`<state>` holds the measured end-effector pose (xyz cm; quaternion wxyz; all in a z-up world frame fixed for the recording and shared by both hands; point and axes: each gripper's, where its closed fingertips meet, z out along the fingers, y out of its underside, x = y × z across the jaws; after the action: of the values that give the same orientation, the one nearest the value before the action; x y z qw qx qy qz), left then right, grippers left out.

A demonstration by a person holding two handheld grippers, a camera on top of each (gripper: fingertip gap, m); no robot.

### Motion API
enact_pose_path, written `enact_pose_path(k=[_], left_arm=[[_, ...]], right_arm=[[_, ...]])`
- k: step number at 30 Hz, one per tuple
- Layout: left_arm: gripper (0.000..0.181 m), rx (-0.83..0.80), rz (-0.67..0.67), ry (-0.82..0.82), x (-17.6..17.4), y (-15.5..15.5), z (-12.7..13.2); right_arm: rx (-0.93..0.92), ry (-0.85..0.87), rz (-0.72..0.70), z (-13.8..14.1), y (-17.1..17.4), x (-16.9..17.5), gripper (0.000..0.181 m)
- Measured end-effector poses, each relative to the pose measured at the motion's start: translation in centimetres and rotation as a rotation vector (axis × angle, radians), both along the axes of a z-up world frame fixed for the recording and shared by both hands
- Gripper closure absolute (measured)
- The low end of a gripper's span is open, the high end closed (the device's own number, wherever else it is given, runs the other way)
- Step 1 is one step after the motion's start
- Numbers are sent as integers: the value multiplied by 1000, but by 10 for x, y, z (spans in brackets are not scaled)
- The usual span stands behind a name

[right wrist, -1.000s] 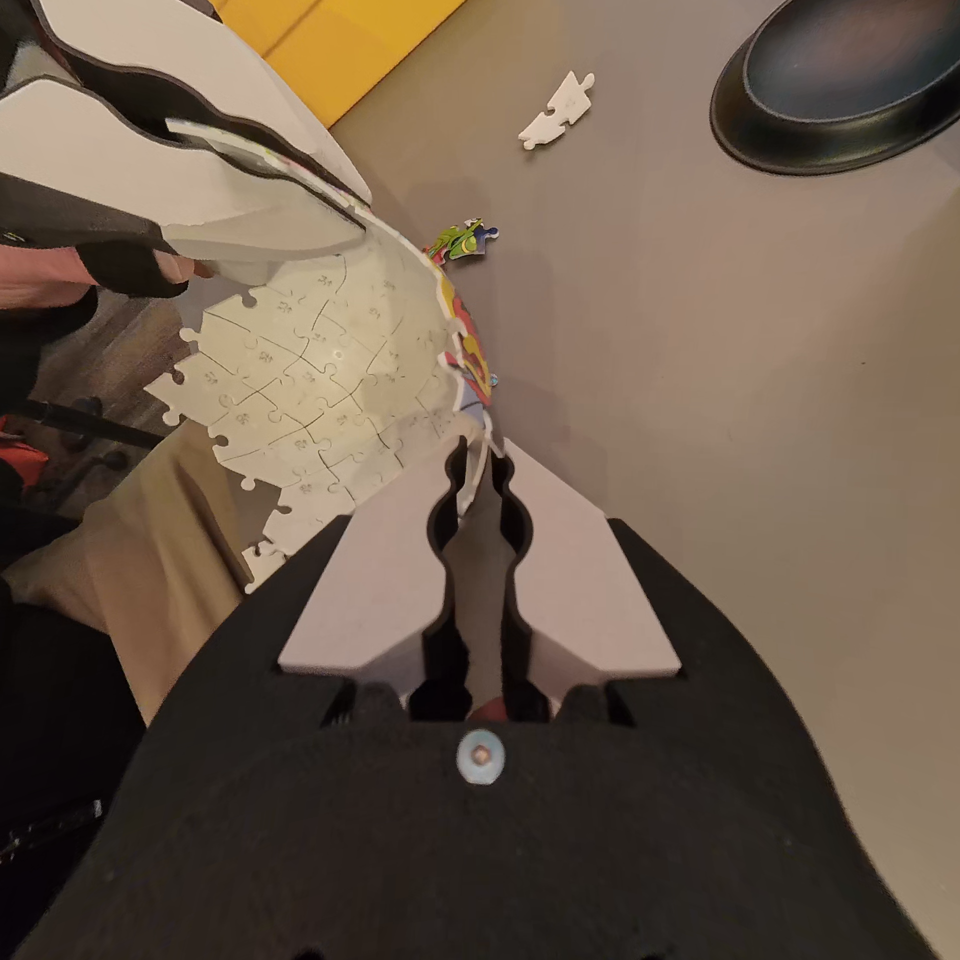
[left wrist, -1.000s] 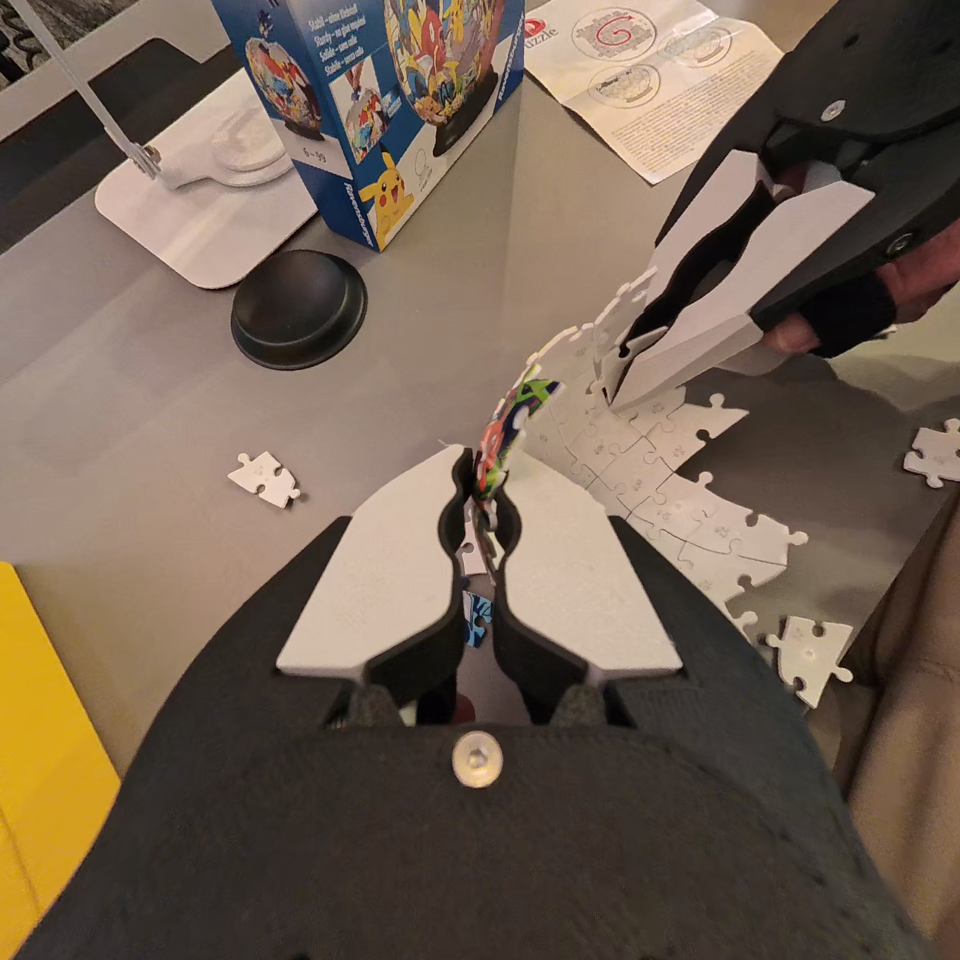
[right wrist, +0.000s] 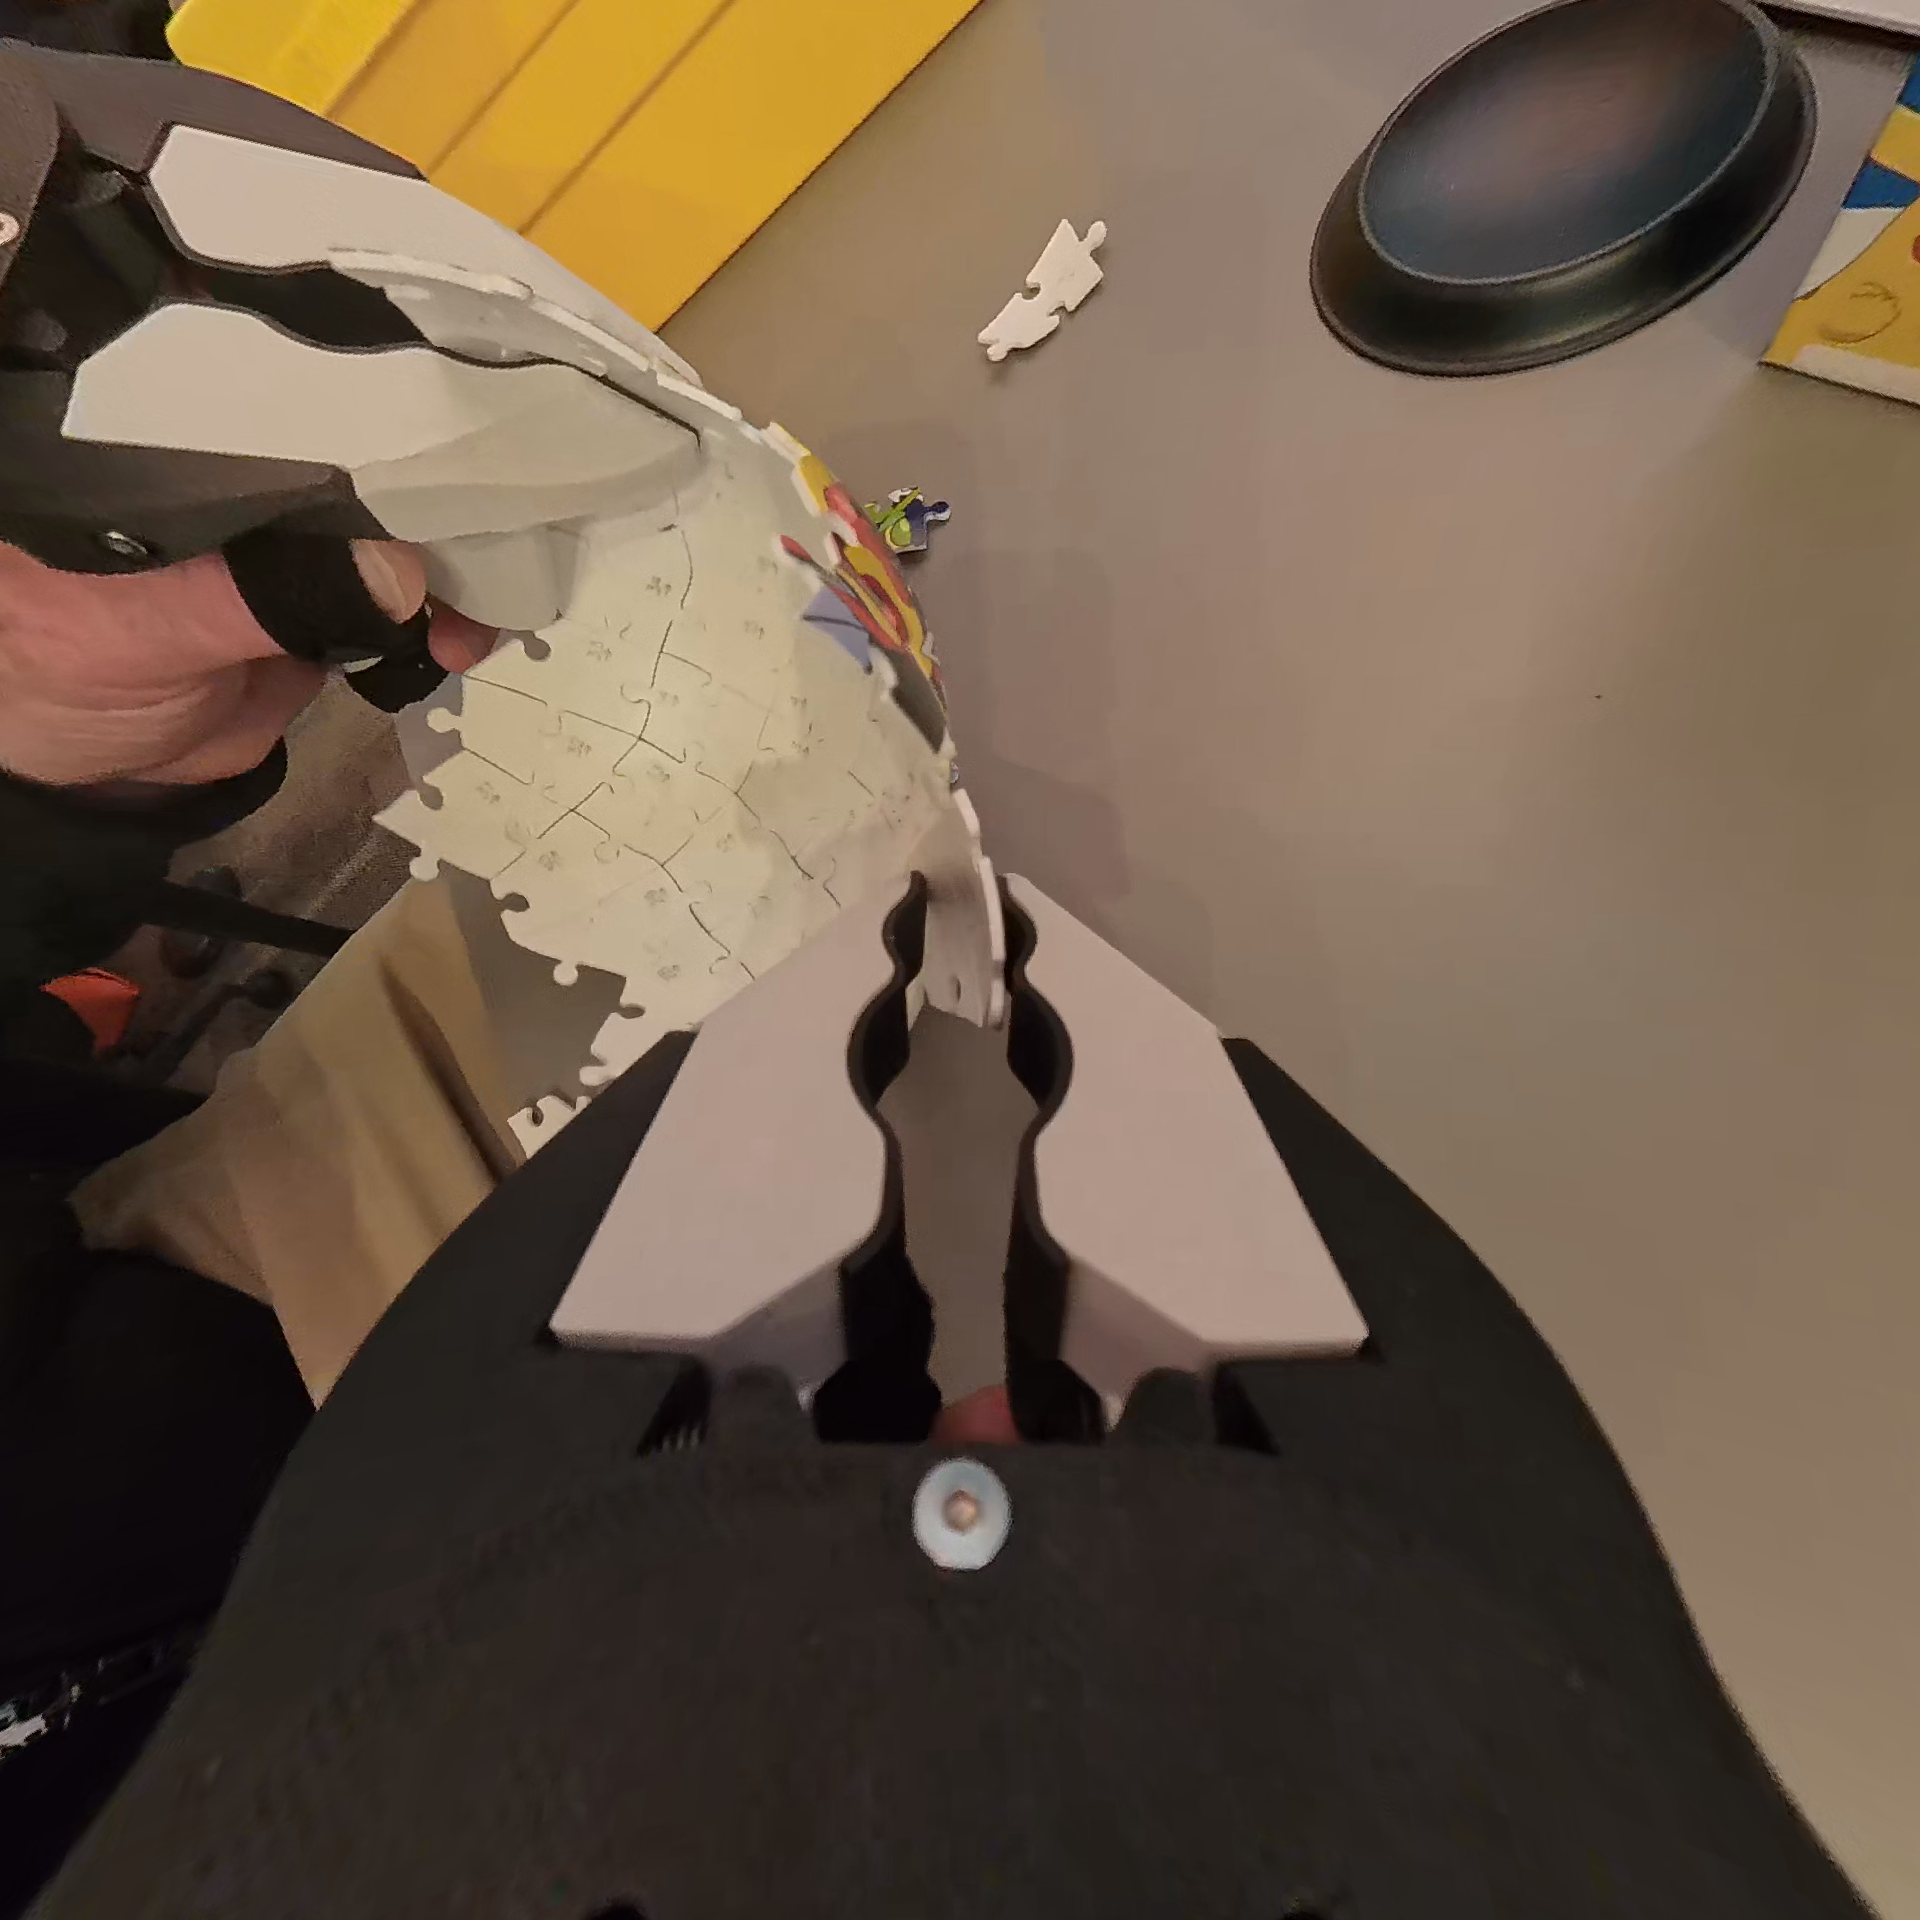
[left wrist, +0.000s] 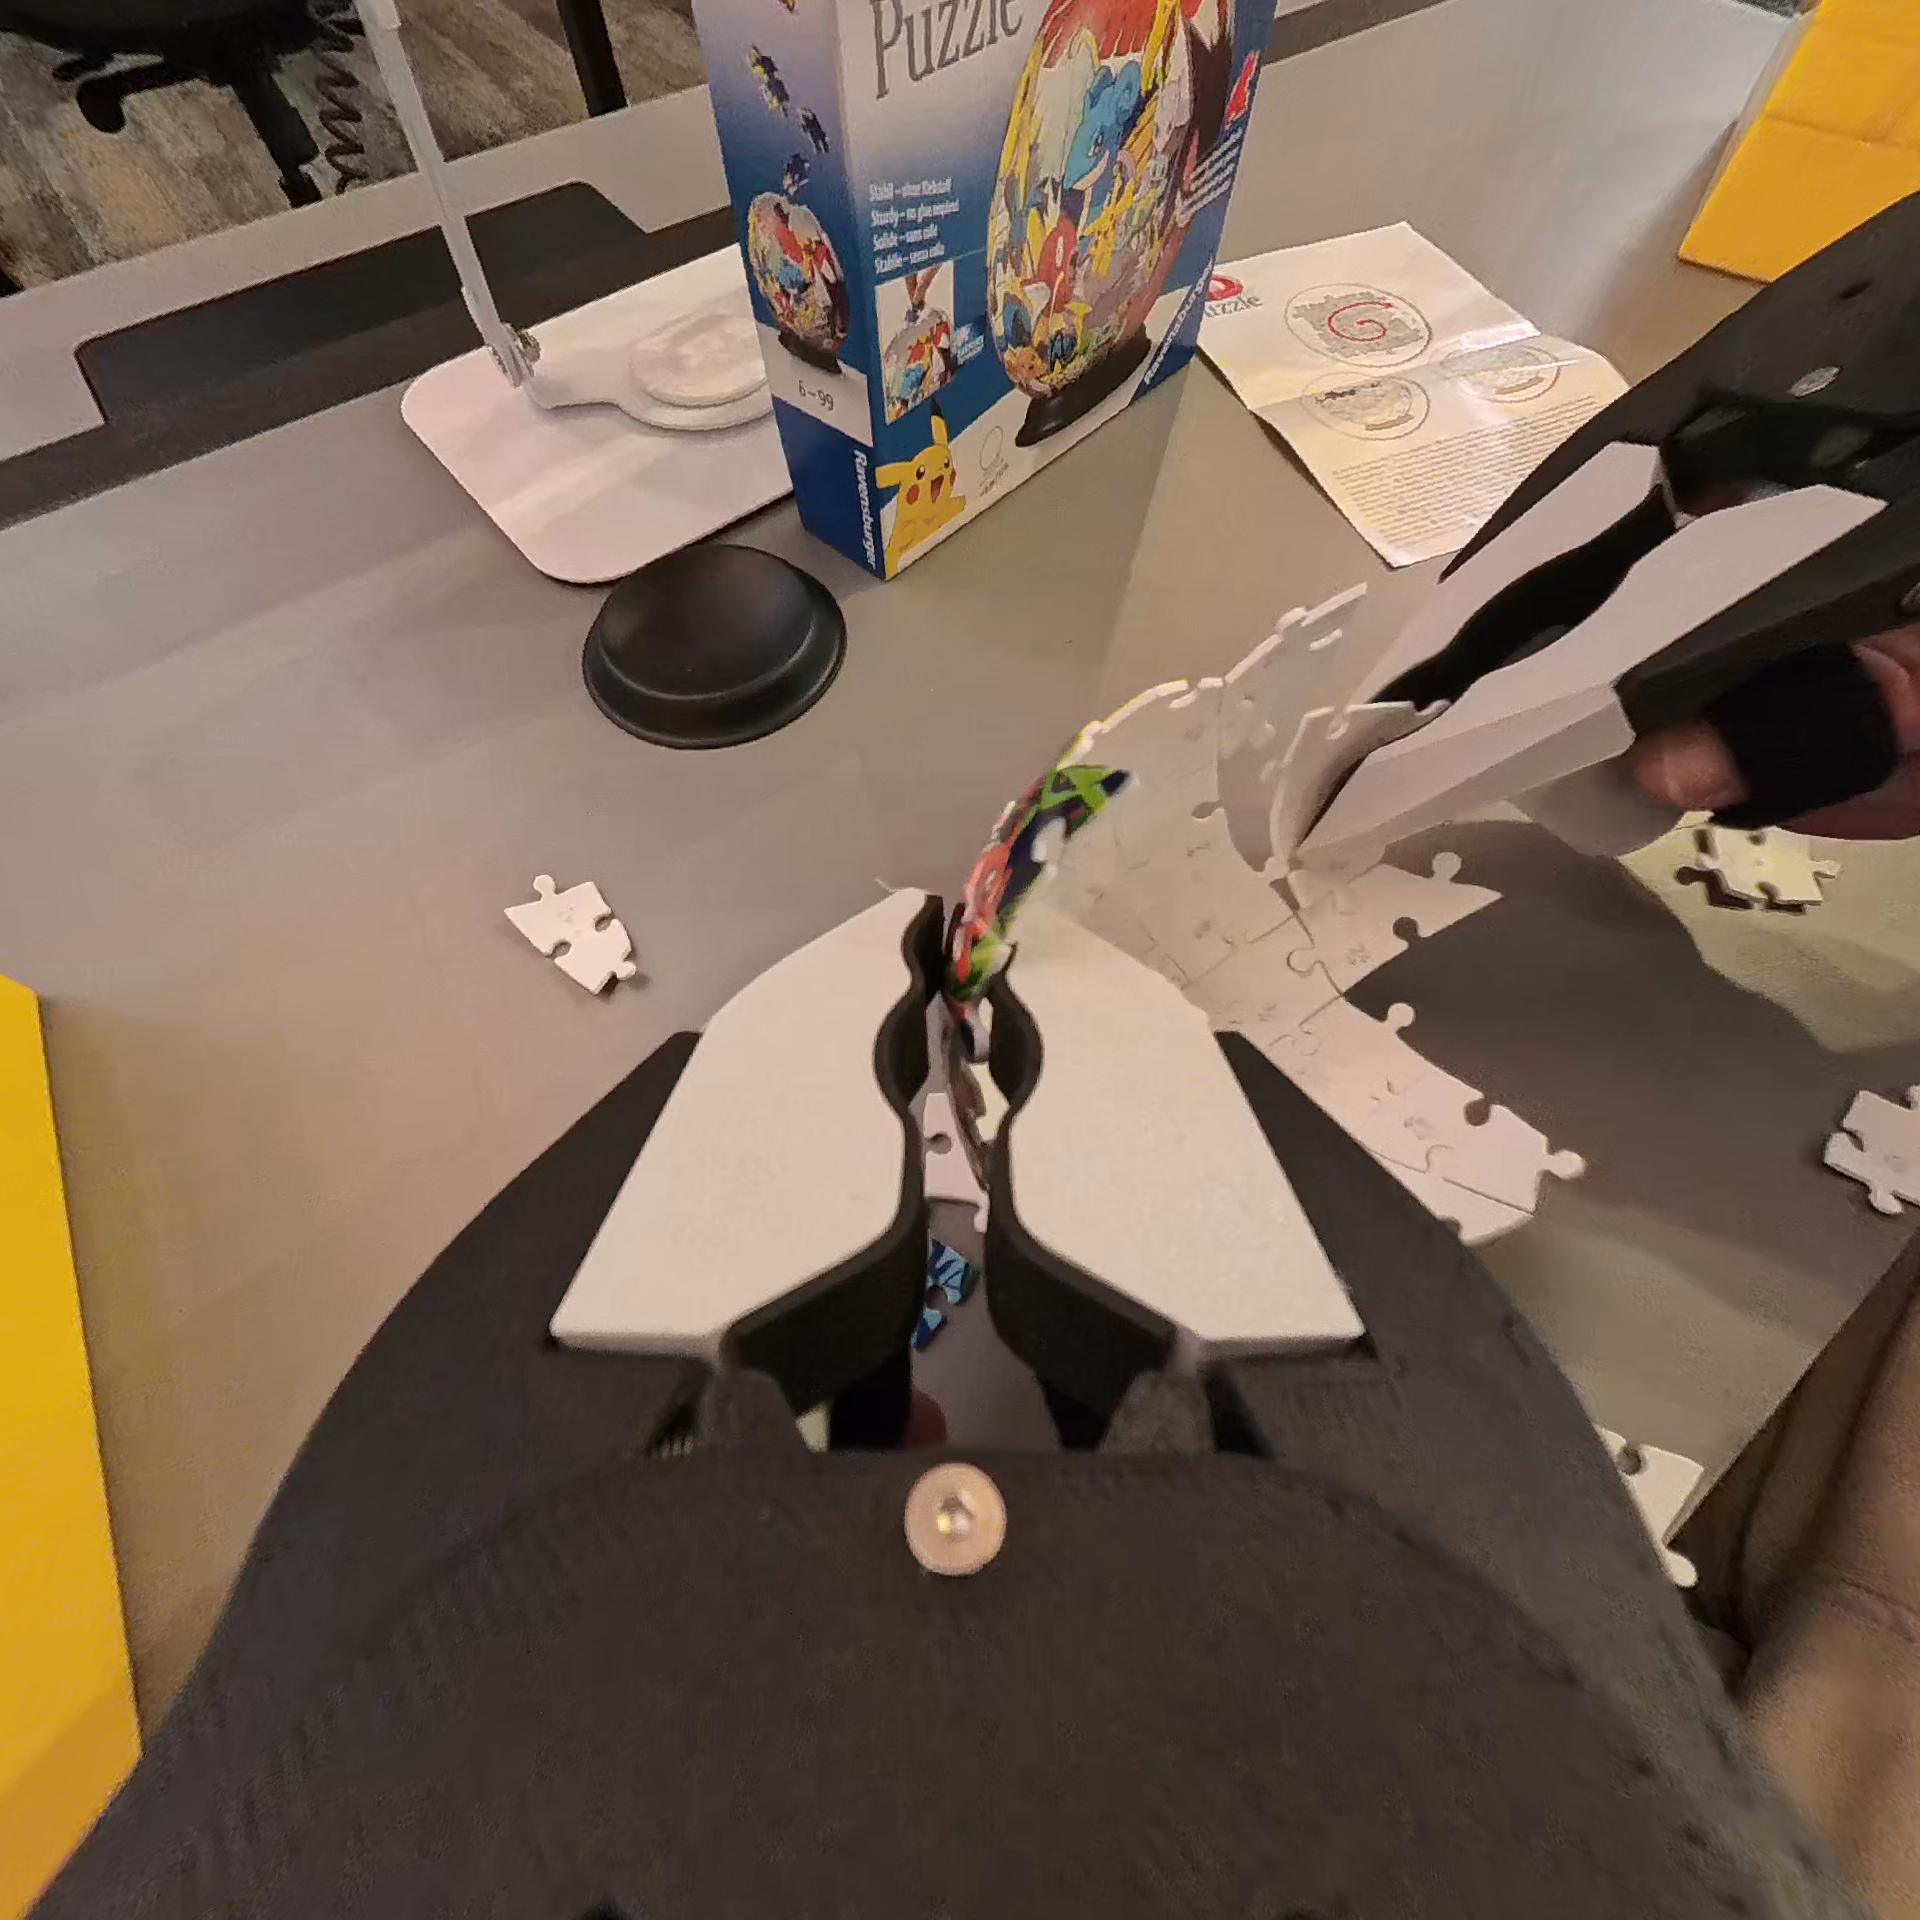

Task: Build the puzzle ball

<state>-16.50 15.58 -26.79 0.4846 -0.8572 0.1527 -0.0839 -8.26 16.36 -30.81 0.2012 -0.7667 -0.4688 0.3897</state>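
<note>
Puzzle shell (left wrist: 1226,935), a curved half-built sheet of joined pieces with white backs and a coloured front, hangs above the grey worktop (left wrist: 312,831) between the two grippers. The left gripper (left wrist: 961,961) is pinched on the shell's coloured edge, which stands almost edge-on between its white fingers (left wrist: 810,1122). Ahead of it and to its right, the right gripper (left wrist: 1320,831) is clamped on the shell's white upper rim, its tips meeting over the joined pieces. Seen from the right gripper (right wrist: 961,935) itself, a white piece at the shell's rim sits between its tips, and the shell's white inner face (right wrist: 665,748) spreads ahead to its left, up to the left gripper (right wrist: 665,447) at the far rim. A loose white piece (left wrist: 574,932) lies on the worktop ahead and left of the left gripper, with a black round stand (left wrist: 714,649) farther ahead. Beyond the stand the puzzle box (left wrist: 987,260) stands upright, and a folded instruction sheet (left wrist: 1423,384) lies flat to its right. More white pieces (left wrist: 1881,1148) lie on the worktop to the left gripper's right. A small coloured piece (right wrist: 914,520) lies on the worktop just beyond the shell.
</note>
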Motion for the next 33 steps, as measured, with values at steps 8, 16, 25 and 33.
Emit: enact_pose_path(k=[8,16,25,33], left_arm=[[175,15,-12,49,7,-2,1],[175,34,-17,94,14,-4,2],[175,31,-26,100,14,-4,2],[170,-5,-90,79,20,-7,1]], right_arm=[[25,-69,1,-5,-3,-2,179],[25,-104,-18,-12,2,1,175],[37,-117,13,-11,4,2,171],[59,-154,68,-15,2,1,179]])
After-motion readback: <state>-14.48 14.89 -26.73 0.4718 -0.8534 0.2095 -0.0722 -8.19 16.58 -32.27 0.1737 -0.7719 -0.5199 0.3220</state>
